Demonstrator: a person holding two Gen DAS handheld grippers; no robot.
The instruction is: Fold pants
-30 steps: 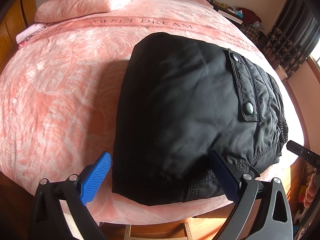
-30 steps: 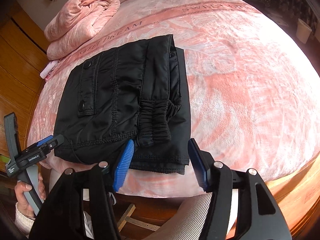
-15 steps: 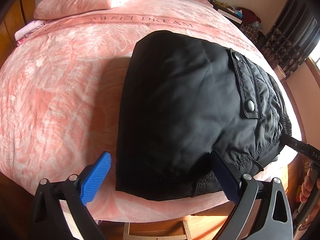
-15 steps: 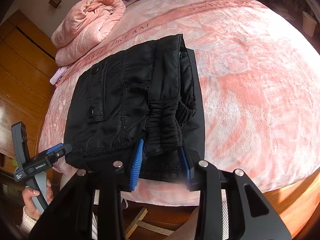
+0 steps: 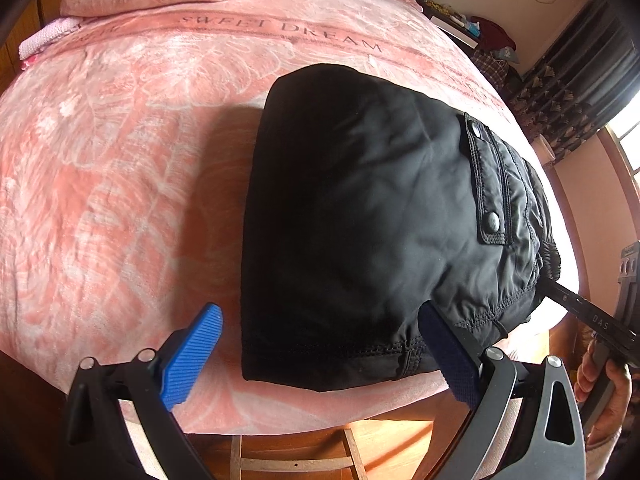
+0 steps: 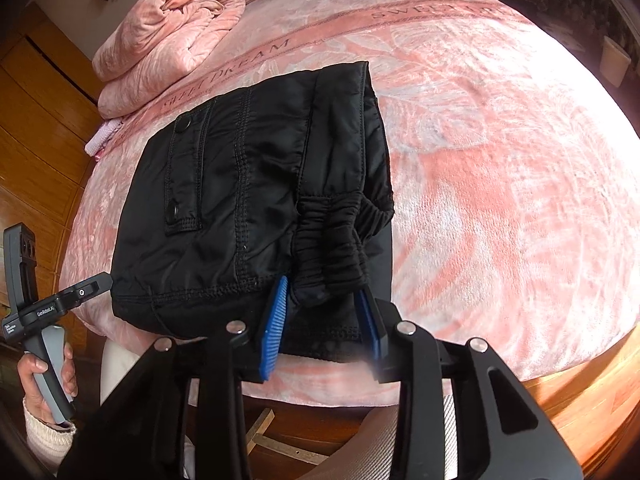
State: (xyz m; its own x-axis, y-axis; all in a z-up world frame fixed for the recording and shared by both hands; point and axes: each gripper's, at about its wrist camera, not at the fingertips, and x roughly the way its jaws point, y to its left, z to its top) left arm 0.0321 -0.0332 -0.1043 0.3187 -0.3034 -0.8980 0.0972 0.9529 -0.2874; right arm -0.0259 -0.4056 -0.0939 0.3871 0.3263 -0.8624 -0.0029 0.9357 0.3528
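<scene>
The black pants lay folded into a thick packet on the pink bedspread, close to its near edge, the flap pocket with its two snaps facing up and the gathered elastic waistband bunched at the packet's near corner. Around that waistband stood the right gripper: its blue pads flanked the bunched elastic closely, the jaws having just closed in and then eased a little apart, and whether they actually pinched the cloth I could not tell (the fabric hid the contact). At the packet's other near corner the left gripper was spread wide, one blue pad resting on the bedspread just beside the pants' hem, the other tucked against the seamed edge under the fold, gripping nothing. A hand in a pale knit cuff held the left gripper's grey handle beside the bed edge. Beyond the pants, toward the head of the bedspread, ran the woven words SWEET DREAM, and past them lay a folded pink blanket, with wooden panelling off to that side.
</scene>
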